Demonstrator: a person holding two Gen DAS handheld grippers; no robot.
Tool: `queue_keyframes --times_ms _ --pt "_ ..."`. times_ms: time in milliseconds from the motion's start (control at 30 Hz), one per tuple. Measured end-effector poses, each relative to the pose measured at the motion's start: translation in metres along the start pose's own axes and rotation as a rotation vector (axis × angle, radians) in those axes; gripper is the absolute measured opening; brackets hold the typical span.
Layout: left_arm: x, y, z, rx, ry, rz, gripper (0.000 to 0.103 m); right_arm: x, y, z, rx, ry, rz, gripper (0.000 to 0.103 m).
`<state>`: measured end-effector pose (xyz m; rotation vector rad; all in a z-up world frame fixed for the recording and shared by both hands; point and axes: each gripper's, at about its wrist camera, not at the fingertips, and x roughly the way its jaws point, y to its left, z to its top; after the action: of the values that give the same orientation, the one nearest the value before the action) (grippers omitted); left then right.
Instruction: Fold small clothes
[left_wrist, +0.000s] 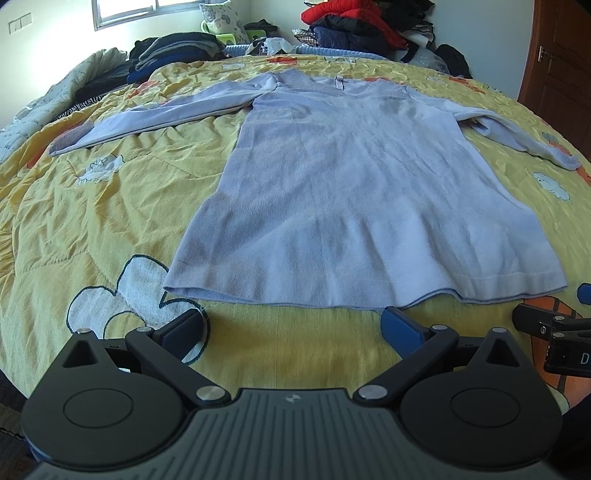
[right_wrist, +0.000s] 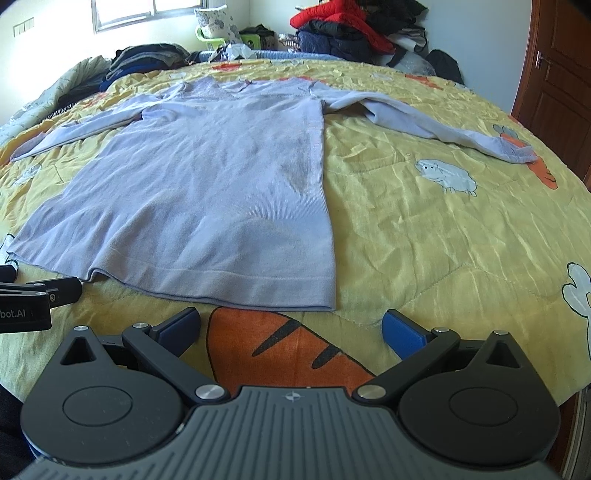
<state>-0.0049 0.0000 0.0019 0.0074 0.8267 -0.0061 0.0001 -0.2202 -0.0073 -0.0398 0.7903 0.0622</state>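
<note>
A pale lilac long-sleeved sweater (left_wrist: 351, 184) lies flat on the yellow quilt, collar far, hem near, both sleeves spread out sideways. It also shows in the right wrist view (right_wrist: 199, 184). My left gripper (left_wrist: 295, 325) is open and empty, just short of the hem near its middle. My right gripper (right_wrist: 291, 328) is open and empty, just short of the hem's right corner, over an orange carrot print. Each gripper shows at the edge of the other's view: the right one (left_wrist: 554, 332), the left one (right_wrist: 33, 299).
The yellow cartoon quilt (right_wrist: 443, 240) covers the bed. Folded dark clothes (left_wrist: 173, 51) lie at the far left. A heap of red and dark jackets (left_wrist: 354, 26) sits at the far end. A brown door (right_wrist: 557, 74) stands at right.
</note>
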Motion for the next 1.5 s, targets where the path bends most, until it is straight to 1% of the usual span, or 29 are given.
queue_keyframes --times_ms 200,367,800,1000,1167,1333,1433,1500 --pt "0.0005 -0.0009 -0.0013 -0.001 -0.008 0.002 0.103 0.0012 -0.0013 -0.0017 0.003 -0.025 -0.004 0.103" --pt "0.0006 -0.0009 0.0004 -0.009 0.004 0.005 0.103 0.0014 -0.0015 -0.001 0.001 -0.019 -0.002 0.103" --pt "0.0011 -0.0006 0.0 -0.012 0.005 0.007 0.103 0.0014 -0.0013 -0.0009 0.0 -0.019 -0.001 0.103" --pt "0.0021 -0.0001 0.0018 -0.019 0.026 0.01 0.103 0.0015 -0.0014 -0.0011 0.001 -0.02 -0.002 0.103" --pt "0.0008 0.0008 -0.0005 -0.005 0.018 0.003 0.103 0.0017 -0.0017 -0.0009 0.0 -0.021 -0.001 0.103" --pt "0.0006 0.0013 0.0009 0.003 0.027 -0.003 0.103 0.0017 -0.0018 -0.0009 0.0 -0.022 -0.001 0.103" --pt "-0.0016 0.0009 0.0025 0.01 0.043 0.0 0.103 0.0012 -0.0013 -0.0014 -0.004 -0.026 0.001 0.103" --pt "-0.0068 0.0015 0.0029 0.015 0.036 0.01 0.103 0.0009 -0.0039 0.0001 -0.004 -0.024 0.014 0.102"
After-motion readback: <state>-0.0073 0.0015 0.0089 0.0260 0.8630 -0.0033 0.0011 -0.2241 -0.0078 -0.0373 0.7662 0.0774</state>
